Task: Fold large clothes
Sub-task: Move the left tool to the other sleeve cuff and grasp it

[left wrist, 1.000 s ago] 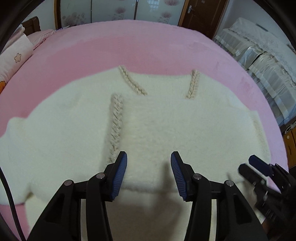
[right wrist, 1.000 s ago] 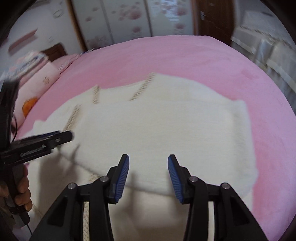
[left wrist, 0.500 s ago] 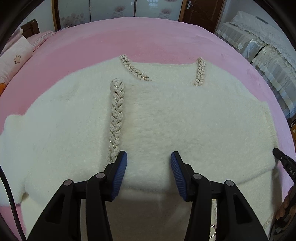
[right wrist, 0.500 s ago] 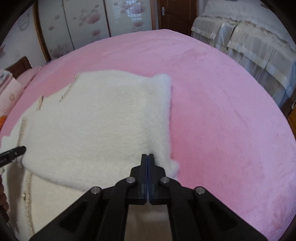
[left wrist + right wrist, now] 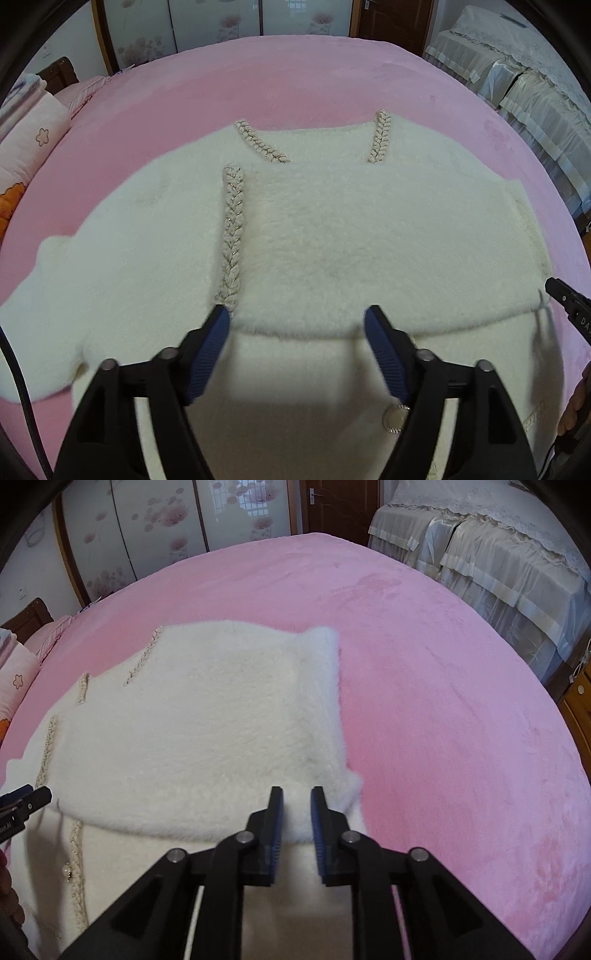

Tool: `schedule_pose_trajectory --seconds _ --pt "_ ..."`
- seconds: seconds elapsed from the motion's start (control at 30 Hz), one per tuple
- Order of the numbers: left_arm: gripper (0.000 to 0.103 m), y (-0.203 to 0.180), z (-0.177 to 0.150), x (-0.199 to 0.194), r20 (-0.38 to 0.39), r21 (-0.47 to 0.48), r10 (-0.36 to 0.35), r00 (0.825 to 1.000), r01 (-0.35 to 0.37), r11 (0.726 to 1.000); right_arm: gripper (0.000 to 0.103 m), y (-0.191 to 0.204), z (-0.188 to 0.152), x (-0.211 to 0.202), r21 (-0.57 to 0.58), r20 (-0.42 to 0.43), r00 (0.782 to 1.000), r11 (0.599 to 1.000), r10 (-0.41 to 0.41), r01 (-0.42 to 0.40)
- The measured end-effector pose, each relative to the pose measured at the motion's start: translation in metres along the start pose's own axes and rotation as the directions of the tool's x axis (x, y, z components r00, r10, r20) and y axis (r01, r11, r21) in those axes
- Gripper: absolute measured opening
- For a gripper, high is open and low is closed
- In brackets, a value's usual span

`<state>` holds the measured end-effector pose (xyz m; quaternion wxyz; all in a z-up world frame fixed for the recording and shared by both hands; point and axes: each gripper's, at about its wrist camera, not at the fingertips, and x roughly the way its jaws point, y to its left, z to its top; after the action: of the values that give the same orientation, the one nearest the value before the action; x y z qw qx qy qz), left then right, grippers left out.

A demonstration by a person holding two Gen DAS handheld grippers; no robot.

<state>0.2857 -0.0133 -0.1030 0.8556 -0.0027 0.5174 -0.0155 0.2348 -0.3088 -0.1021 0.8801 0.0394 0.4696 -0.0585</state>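
The left gripper [image 5: 297, 334] has its jaws opening wide, the blue pads [image 5: 207, 360] spread to either side of the near edge of a folded-over flap, with nothing pinched between them. That spread reads as a release: the flap already lies where it was meant to go, so there is no reason to keep hold. The right gripper [image 5: 297, 814] stands much narrower, its jaws opening as well, at the near right corner of the same flap; white pile shows in the gap, but whether the pads actually press it I cannot tell, and it looks more like a corner just let go.

The garment is a fluffy cream cardigan [image 5: 332, 236] spread flat on the pink bedspread [image 5: 443, 664], taking up the near and left part of the bed. Its right side is laid across the body, which makes a straight fold line along the right. Braided trim [image 5: 232, 229] runs from near to far at the left of the flap, and a round button [image 5: 396, 417] shows on the near layer. The unfolded left sleeve [image 5: 48, 295] spreads out to the left, likely the next part to bring in.

A pillow [image 5: 29, 136] sits far left.
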Motion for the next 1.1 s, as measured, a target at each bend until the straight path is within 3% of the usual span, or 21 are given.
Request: schedule_pose_trajectory --seconds 0.07,0.37,0.7,0.87,1.1 --pt "0.08 -0.002 -0.002 -0.007 -0.005 -0.003 -0.005 1.0 0.005 1.0 0.029 0.002 -0.001 -0.01 -0.006 0.019 1.0 1.0 -0.005 0.005" --pt "0.08 -0.007 -0.014 -0.056 0.043 -0.019 -0.116 0.992 0.117 0.993 0.029 0.016 -0.004 -0.054 -0.04 0.065 0.998 0.999 0.025 -0.023" --pt "0.08 -0.014 -0.057 -0.118 0.074 0.04 -0.219 0.973 0.217 0.975 0.029 0.042 -0.03 -0.105 -0.088 0.076 0.994 0.993 0.082 -0.076" --pt "0.08 0.018 -0.078 -0.147 0.09 -0.043 -0.224 0.97 0.229 0.973 0.029 0.07 -0.052 -0.13 -0.126 0.06 0.99 0.985 0.127 -0.119" --pt "0.08 0.098 -0.116 -0.185 0.144 -0.113 -0.165 0.976 0.182 0.977 0.029 0.132 -0.077 -0.164 -0.23 0.033 0.977 0.953 0.212 -0.199"
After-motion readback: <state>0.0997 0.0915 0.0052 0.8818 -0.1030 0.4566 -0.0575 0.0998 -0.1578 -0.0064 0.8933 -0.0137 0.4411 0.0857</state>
